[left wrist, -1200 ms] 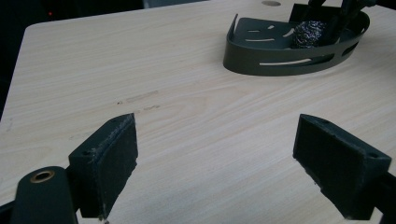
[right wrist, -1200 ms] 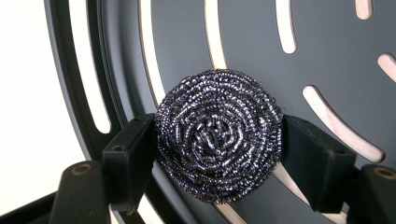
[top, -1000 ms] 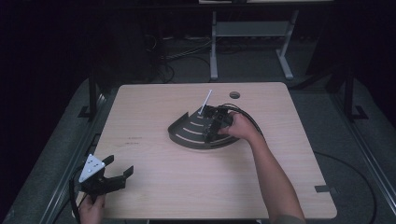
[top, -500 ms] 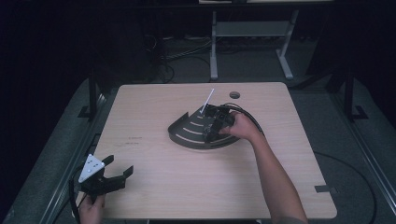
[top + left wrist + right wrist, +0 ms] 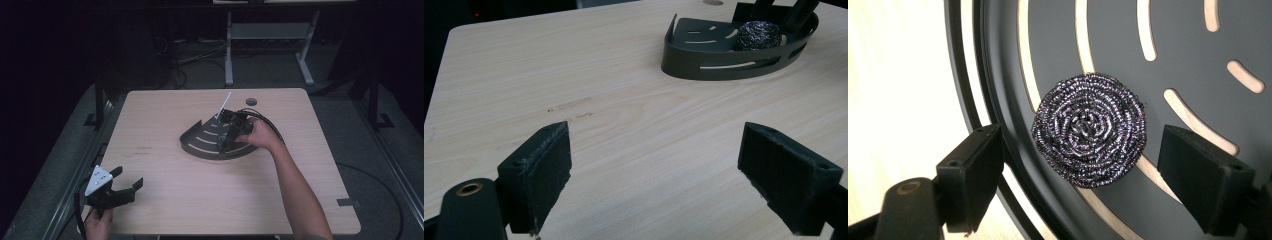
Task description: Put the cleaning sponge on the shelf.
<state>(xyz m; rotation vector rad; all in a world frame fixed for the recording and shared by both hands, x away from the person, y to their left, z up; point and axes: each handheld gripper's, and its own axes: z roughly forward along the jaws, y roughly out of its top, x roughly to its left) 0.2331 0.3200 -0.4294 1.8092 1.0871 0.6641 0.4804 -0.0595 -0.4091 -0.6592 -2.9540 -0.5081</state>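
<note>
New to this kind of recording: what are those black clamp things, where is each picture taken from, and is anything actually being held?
No robot here: a person holds a hand-operated two-jaw clamp in each hand. The high view looks down on a wooden table. The left gripper sits near the table's near left corner, jaws open, holding nothing. The right gripper reaches into a dark fan-shaped slotted tray at mid-table.

The other two pictures come from cameras riding on the grippers, looking along their jaws. The left gripper view shows bare table between its pads, with the tray farther off. The right gripper view looks down on a steel-wool scouring ball lying in the tray, between open jaws that do not touch it. Nothing is held.
</note>
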